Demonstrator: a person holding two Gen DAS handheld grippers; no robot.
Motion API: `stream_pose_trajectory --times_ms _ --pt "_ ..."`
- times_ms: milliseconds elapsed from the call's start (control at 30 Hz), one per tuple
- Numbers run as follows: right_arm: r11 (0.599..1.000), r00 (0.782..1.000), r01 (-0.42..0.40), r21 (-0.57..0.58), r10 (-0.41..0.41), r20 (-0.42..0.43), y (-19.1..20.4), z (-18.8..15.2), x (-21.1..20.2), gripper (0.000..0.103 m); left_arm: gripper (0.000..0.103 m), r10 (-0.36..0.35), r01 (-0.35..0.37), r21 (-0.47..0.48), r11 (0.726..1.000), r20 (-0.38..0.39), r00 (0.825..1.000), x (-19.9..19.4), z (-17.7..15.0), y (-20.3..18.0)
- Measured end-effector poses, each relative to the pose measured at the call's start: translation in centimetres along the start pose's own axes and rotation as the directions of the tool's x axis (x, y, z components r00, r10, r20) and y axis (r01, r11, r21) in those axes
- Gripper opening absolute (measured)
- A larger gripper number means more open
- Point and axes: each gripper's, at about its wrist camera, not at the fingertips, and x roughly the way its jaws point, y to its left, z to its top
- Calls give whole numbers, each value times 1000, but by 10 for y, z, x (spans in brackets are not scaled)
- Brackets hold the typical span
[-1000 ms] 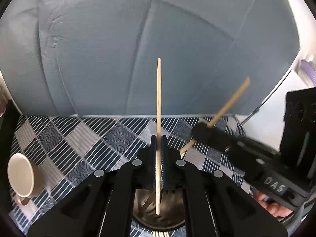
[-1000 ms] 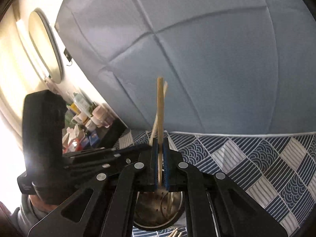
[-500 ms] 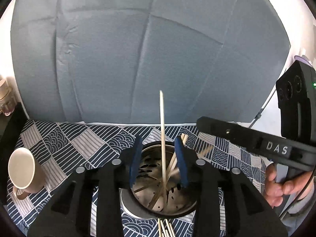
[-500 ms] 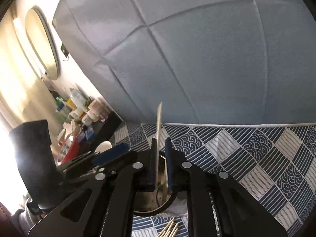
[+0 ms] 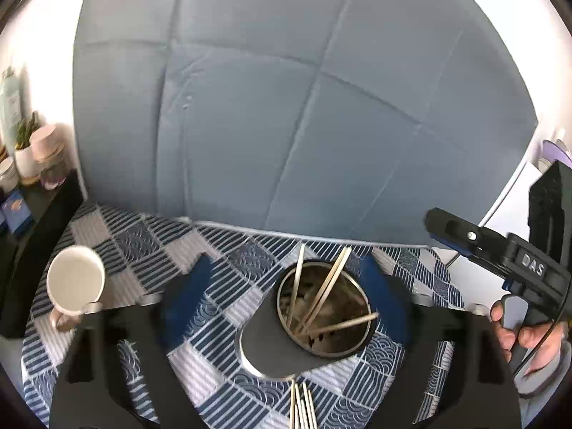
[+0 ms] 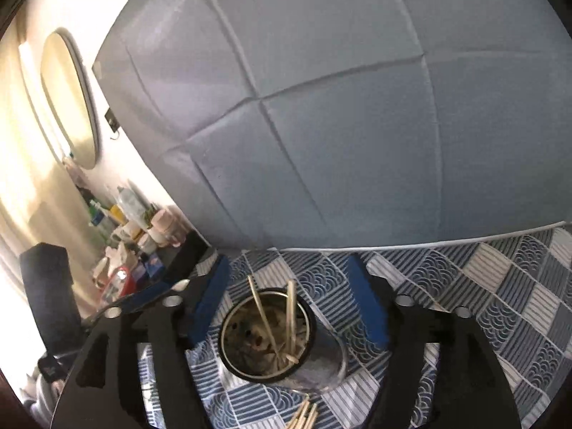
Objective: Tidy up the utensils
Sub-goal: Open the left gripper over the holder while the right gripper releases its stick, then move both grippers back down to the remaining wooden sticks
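Observation:
A metal utensil holder (image 5: 261, 346) stands on the blue patterned cloth with several wooden chopsticks (image 5: 323, 293) leaning inside it. My left gripper (image 5: 286, 296) hovers over it; its jaws are opening, wide apart, with nothing pressed between the blue pads. In the right wrist view the same holder (image 6: 323, 355) and chopsticks (image 6: 291, 318) lie below my right gripper (image 6: 287, 300), whose jaws are also opening and hold nothing. More loose chopsticks (image 5: 302, 407) lie on the cloth in front of the holder. The right gripper (image 5: 450, 232) shows at the right edge of the left wrist view, held by a hand.
A white mug (image 5: 75, 282) stands on the cloth at the left. A grey-blue padded panel (image 5: 286, 125) rises right behind the table. A dark shelf with bottles and jars (image 6: 132, 236) is at the far left, under an oval mirror (image 6: 69, 96).
Both grippers were shut on one chopstick each; their jaws have spread and the chopsticks now stand in the holder. Both grippers have drawn back and up a little.

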Motion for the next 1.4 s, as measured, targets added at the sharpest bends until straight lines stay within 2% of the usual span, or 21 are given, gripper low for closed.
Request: stream_pose_trajectory --times_ms 100,300,600,767,967,1233,1400 --pt "999 999 40 -13 -40 18 2 -5 -9 86 95 18 -18 13 1000 15 1000 -10 -2 2" --pt "997 997 69 -16 -70 -14 -1 -13 -18 87 97 58 -57 58 997 -12 998 -18 -11 3" --pt "994 989 106 -14 -107 -105 -9 -45 -10 87 97 80 -65 117 991 -128 989 -2 -53 9" --pt "994 982 112 -12 -112 -155 -15 -66 -2 87 97 102 -67 151 986 -239 966 19 -92 12" --pt "992 969 126 22 -118 -217 -31 -102 3 87 97 118 -63 177 982 -318 941 32 -126 12" --pt "987 928 156 19 -140 -345 -46 -159 15 87 97 126 -44 204 978 -406 905 40 -166 9" --pt "986 891 167 -18 -159 -425 -43 -196 29 87 97 134 -26 242 970 -444 886 39 -190 1"
